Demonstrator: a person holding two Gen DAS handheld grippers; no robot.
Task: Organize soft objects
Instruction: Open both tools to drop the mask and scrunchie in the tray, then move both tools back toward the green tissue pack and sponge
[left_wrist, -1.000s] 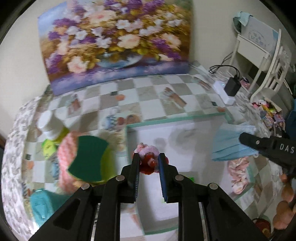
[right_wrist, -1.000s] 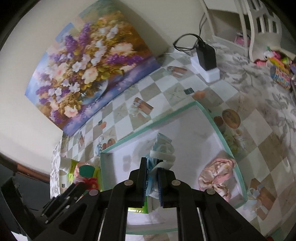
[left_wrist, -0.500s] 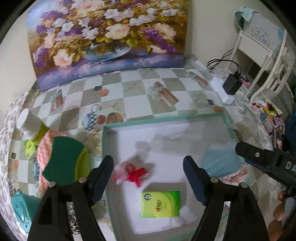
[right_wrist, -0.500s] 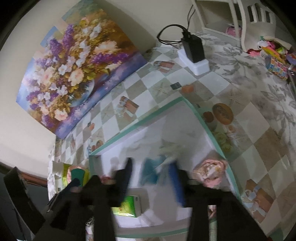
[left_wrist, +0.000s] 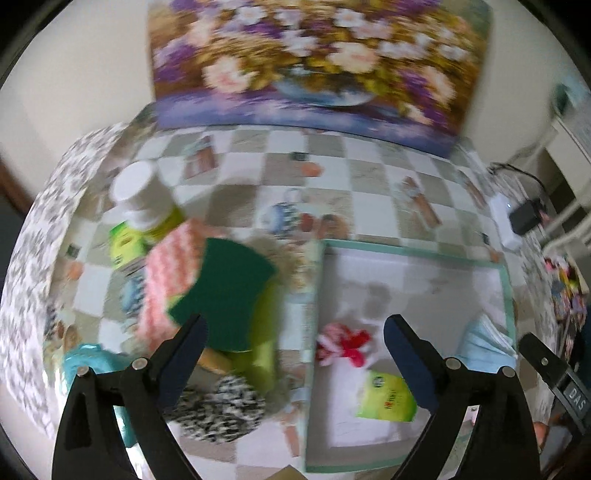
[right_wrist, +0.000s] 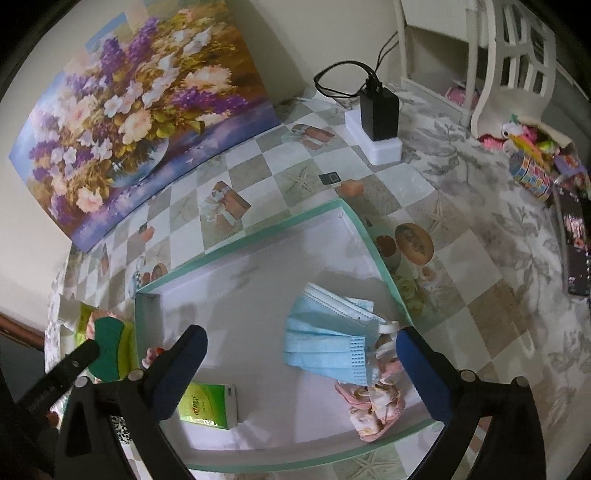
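A shallow white box with a teal rim (right_wrist: 258, 236) (left_wrist: 413, 251) holds a blue face mask (right_wrist: 328, 343) (left_wrist: 484, 347), a pink floral scrunchie (right_wrist: 373, 402), a red and pink scrunchie (left_wrist: 343, 343) and a green tissue pack (right_wrist: 207, 402) (left_wrist: 388, 398). My left gripper (left_wrist: 295, 332) is open and empty, over the box's left rim. My right gripper (right_wrist: 301, 343) is open and empty above the mask. Left of the box lie a green sponge (left_wrist: 225, 291), a pink cloth (left_wrist: 166, 280), a black and white scrunchie (left_wrist: 221, 410) and a teal item (left_wrist: 85, 362).
A white-capped bottle (left_wrist: 136, 195) stands at the far left. A flower painting (right_wrist: 129, 103) leans on the wall. A black charger on a white power strip (right_wrist: 380, 122) and a white chair (right_wrist: 517, 62) are at the right. A toy box (right_wrist: 532, 158) sits on the floral cloth.
Both grippers opened: the left dropped the red and pink scrunchie into the box, the right dropped the blue mask beside the pink floral scrunchie. The left gripper then swung left toward the sponge pile.
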